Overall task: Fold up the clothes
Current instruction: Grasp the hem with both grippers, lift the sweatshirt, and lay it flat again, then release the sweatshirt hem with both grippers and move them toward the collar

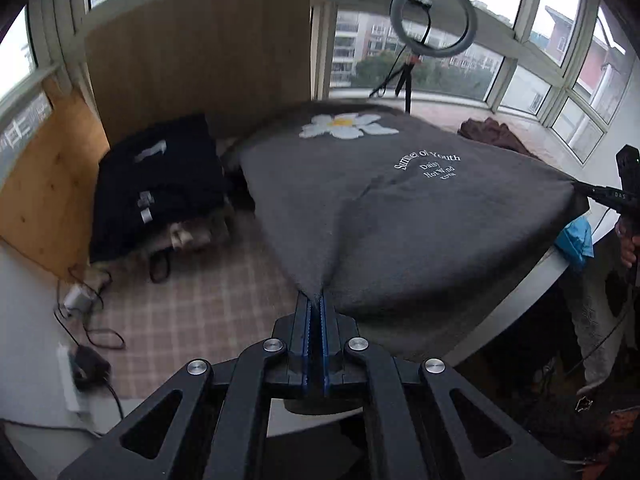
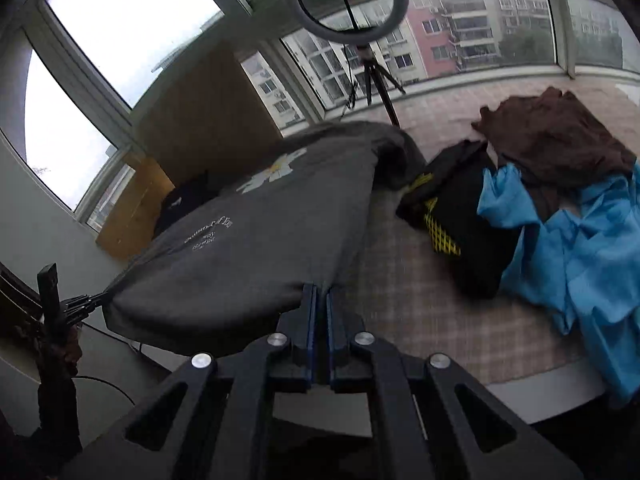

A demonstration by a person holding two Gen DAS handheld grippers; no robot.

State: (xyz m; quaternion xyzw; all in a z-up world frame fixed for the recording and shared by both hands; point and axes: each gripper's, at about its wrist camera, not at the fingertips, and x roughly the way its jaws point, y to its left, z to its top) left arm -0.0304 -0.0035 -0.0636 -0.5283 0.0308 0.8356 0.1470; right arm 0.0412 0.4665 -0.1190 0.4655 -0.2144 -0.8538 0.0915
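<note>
Above checked bed [image 1: 192,312]: grey shirt [image 1: 400,208] stretched crosswise

Free room and obstacles, checked bed cover [image 1: 192,312]:

- Left of the stretched grey shirt [image 1: 380,200] — open checked cloth, bounded at the far left by a stack of folded dark clothes [image 1: 160,184].
- Near left edge: cables and a charger [image 1: 86,364] lie on the cover.
- Right of the shirt — a narrow bare strip, then a black-and-yellow garment [image 2: 452,220], a blue garment [image 2: 580,248] and a brown garment [image 2: 556,136] heaped together.
- Far side: ring light on tripod [image 2: 348,4], before the windows.
- Wooden boards [image 1: 200,52] wall off the far left.
</note>
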